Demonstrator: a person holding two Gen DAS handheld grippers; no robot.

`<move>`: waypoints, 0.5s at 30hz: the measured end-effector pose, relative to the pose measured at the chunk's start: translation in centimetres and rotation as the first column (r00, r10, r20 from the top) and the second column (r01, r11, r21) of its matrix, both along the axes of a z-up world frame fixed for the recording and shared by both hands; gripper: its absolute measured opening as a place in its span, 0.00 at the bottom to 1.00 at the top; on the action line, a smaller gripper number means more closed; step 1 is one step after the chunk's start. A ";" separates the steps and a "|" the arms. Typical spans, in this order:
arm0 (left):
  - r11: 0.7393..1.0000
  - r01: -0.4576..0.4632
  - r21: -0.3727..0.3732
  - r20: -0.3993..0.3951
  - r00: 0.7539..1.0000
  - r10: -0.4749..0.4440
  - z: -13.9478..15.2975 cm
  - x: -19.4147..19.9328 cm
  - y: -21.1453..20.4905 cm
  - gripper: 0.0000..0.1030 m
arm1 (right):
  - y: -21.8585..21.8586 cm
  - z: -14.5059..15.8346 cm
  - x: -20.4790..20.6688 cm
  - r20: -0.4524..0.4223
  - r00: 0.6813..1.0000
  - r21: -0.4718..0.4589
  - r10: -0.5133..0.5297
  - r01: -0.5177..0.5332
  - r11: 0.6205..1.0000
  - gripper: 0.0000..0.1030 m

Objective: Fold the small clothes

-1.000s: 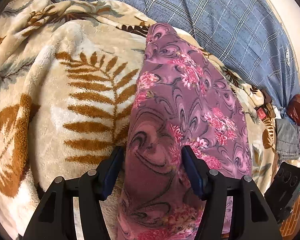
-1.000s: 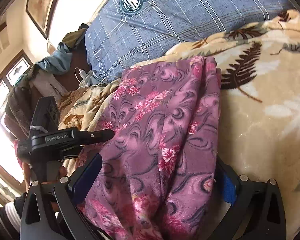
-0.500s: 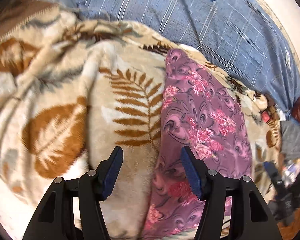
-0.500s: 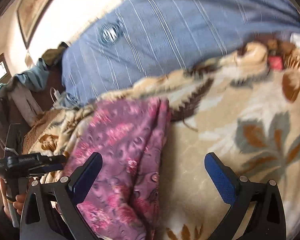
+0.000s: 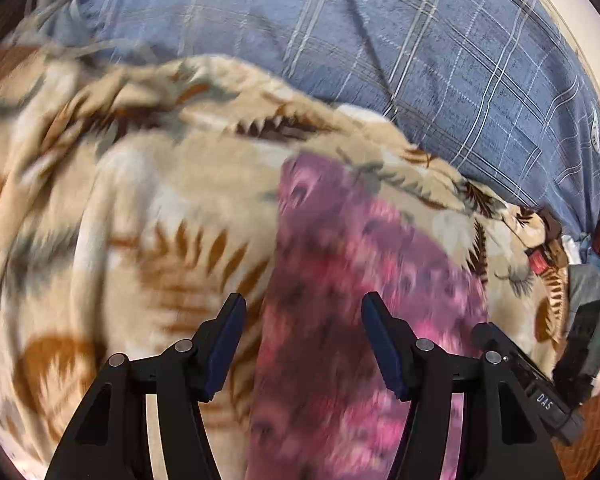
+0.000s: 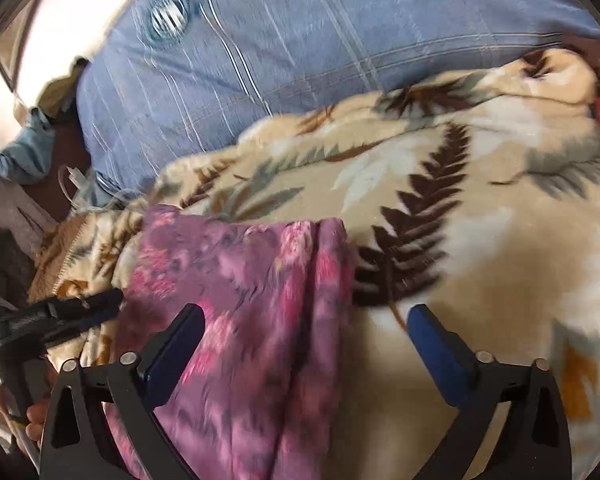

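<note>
A purple garment with pink flowers [image 5: 340, 280] lies folded in a long strip on the leaf-print blanket [image 5: 140, 208]. My left gripper [image 5: 302, 344] is open and empty, hovering over the strip's near left edge. In the right wrist view the same garment [image 6: 260, 300] runs under the left finger of my right gripper [image 6: 306, 350], which is wide open and empty above it. The other gripper shows at each view's edge, the right one in the left wrist view [image 5: 540, 392] and the left one in the right wrist view [image 6: 56, 316].
A blue plaid pillow [image 5: 380, 60] lies behind the blanket and also shows in the right wrist view [image 6: 300, 40]. Loose clothes [image 5: 588, 280] sit at the far right. A white cable [image 6: 76, 184] and bundled cloth [image 6: 16, 160] lie at the left.
Both grippers have pulled back and up off the garment, which now lies flat between them. The views are blurred from motion.
</note>
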State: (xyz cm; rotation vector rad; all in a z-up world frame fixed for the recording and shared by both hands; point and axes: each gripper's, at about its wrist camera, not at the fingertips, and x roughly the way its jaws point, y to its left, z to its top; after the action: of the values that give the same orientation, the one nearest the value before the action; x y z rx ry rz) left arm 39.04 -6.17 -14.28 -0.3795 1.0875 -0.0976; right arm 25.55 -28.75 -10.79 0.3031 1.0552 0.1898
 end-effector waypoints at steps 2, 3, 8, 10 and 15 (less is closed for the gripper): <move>0.999 -0.005 0.040 0.004 1.000 0.005 -0.6 1.6 -0.4 0.58 | 0.7 0.4 1.0 0.052 0.998 -0.012 0.042 -0.042 0.999 0.92; 0.998 -0.010 0.058 -0.006 1.000 0.010 -1.6 2.7 -0.6 0.58 | 1.2 0.6 1.4 0.082 0.994 -0.059 0.070 -0.065 0.996 0.92; 0.986 0.025 0.167 -0.056 0.998 -0.016 -5.9 6.1 -2.3 0.65 | 1.5 -2.5 3.7 -0.001 0.992 -0.253 0.127 -0.124 0.959 0.96; 0.986 0.053 0.160 -0.080 0.996 -0.041 -5.9 6.4 -2.2 0.63 | 1.9 -2.2 3.7 -0.012 0.989 -0.284 0.145 -0.142 0.948 0.96; 0.989 0.095 0.115 0.028 0.995 -0.098 -2.6 1.1 -0.1 0.54 | 0.9 2.5 -0.9 0.109 0.975 -0.144 0.195 -0.178 0.973 0.95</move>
State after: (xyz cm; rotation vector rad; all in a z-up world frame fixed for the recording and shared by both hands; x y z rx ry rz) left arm 40.11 -6.27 -16.85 -0.2219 1.0731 -0.1267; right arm 24.68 -27.89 -8.29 0.0696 0.9692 0.3019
